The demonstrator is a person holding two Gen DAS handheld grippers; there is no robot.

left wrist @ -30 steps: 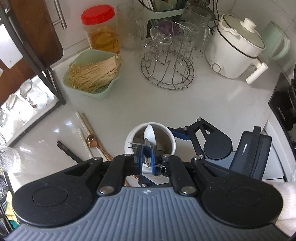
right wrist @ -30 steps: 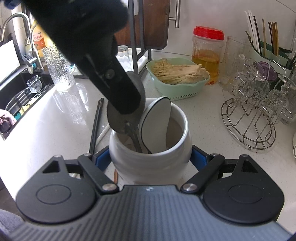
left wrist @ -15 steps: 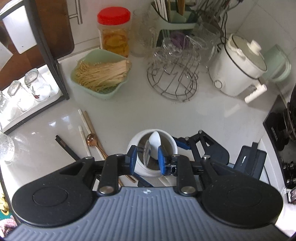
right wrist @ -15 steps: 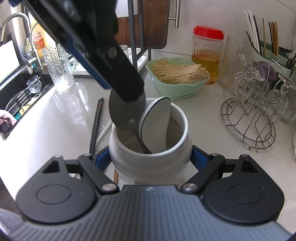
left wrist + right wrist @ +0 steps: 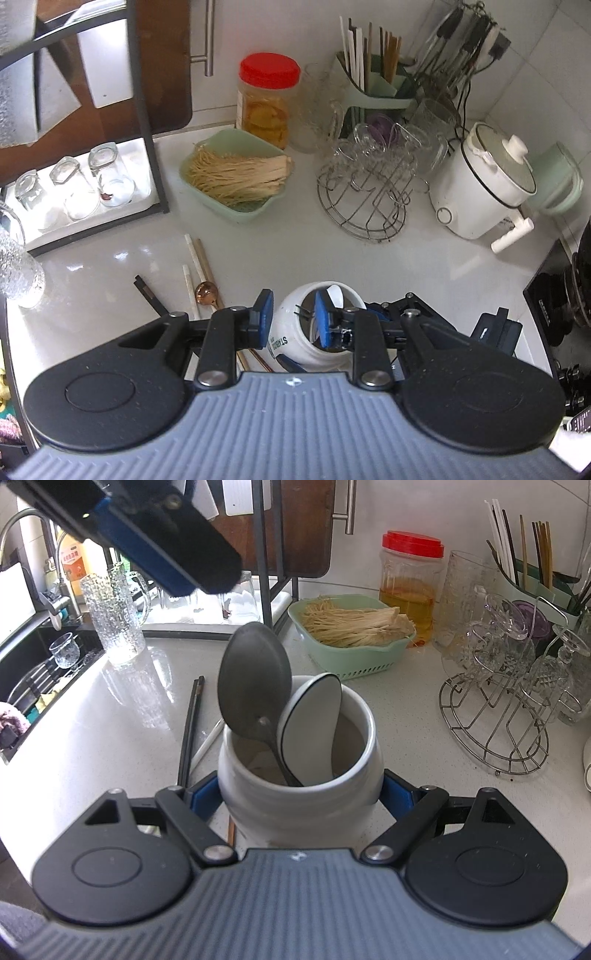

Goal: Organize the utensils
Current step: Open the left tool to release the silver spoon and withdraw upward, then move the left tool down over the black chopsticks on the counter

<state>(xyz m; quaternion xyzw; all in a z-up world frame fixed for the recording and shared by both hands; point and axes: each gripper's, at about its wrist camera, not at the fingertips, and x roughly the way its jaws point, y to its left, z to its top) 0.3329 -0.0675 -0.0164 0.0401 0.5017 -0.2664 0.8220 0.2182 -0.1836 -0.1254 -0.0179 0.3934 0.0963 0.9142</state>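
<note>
Our right tongs (image 5: 301, 797) hug the white jar (image 5: 301, 797) with two spoons (image 5: 255, 686) inside; our left tongs (image 5: 291, 317) hang above, apart and empty.

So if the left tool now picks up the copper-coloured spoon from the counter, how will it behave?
The copper-coloured spoon looks like rigid metal, so it should stay stiff. Its shiny surface and thin handle may slip between the pads. It lies flat on the smooth counter beside chopsticks, so it may slide or nudge them rather than lift cleanly.
</note>
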